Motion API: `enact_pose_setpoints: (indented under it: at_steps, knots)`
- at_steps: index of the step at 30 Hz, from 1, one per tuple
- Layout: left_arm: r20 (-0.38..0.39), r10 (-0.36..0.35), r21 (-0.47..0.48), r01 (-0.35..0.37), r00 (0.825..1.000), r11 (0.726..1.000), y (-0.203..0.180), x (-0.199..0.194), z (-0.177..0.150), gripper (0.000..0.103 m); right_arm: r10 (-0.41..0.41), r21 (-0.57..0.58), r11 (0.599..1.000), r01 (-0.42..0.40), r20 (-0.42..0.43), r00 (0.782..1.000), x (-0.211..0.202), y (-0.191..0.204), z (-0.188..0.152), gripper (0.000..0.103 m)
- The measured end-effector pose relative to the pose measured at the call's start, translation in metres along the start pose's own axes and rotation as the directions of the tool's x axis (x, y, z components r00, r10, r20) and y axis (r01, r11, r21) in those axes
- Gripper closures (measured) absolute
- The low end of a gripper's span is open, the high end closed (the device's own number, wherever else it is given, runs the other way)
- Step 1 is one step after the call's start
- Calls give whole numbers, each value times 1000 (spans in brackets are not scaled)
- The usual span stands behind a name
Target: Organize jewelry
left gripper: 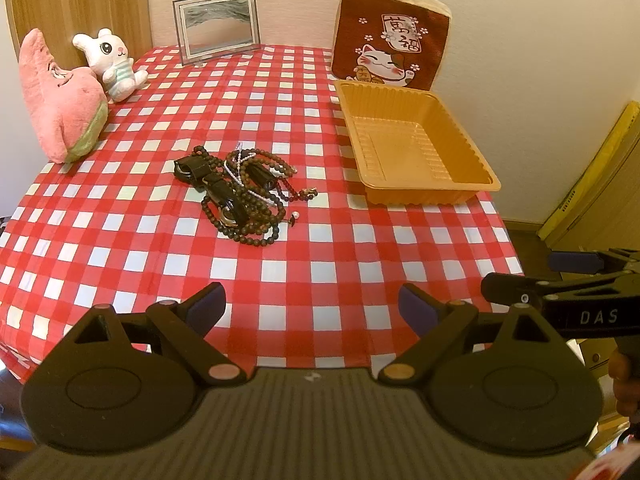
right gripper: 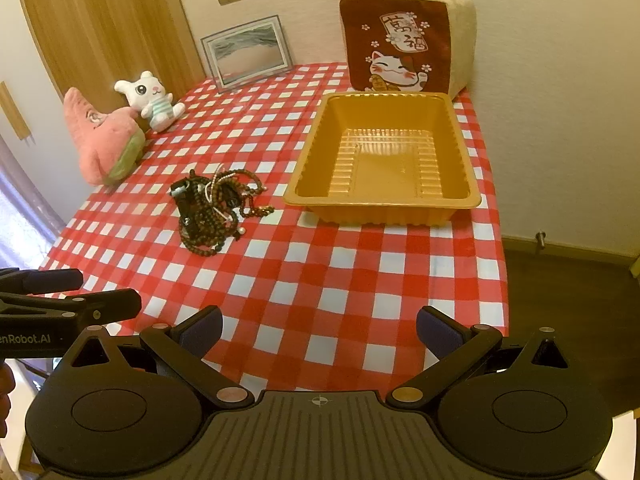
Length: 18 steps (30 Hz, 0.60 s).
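Both mounted behind the gripper fingers, set above the table's [left gripper: 280,280] near edge, looking forward and down toward the far wall. Left view placed further left, catching the right gripper [left gripper: 516,276] at its right border; right view the reverse. Shared: the checked cloth, bead pile [left gripper: 240,196] [right gripper: 216,208], orange tray [left gripper: 412,144] [right gripper: 384,160].

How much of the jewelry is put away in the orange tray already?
None yet. The orange tray has nothing in it. All the jewelry lies in one tangled pile of bead strings on the checkered tablecloth, left of the tray. Nothing is in hand: the left gripper and the right gripper are both open and held back at the near edge. The whole pile is left to sort.
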State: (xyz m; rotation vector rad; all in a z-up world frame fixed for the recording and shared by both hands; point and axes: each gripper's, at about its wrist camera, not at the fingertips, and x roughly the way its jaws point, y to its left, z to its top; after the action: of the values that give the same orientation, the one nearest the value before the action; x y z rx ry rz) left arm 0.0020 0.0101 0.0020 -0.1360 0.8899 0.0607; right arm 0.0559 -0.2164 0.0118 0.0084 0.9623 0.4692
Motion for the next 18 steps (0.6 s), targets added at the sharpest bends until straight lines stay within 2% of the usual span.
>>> enact_pose_setpoints:
  at_steps: [18]
  knots:
    - [0, 0, -1, 0, 1000, 1000, 0, 0, 0, 11, 1, -2, 1000, -1, 1, 1000, 2, 3, 1, 0]
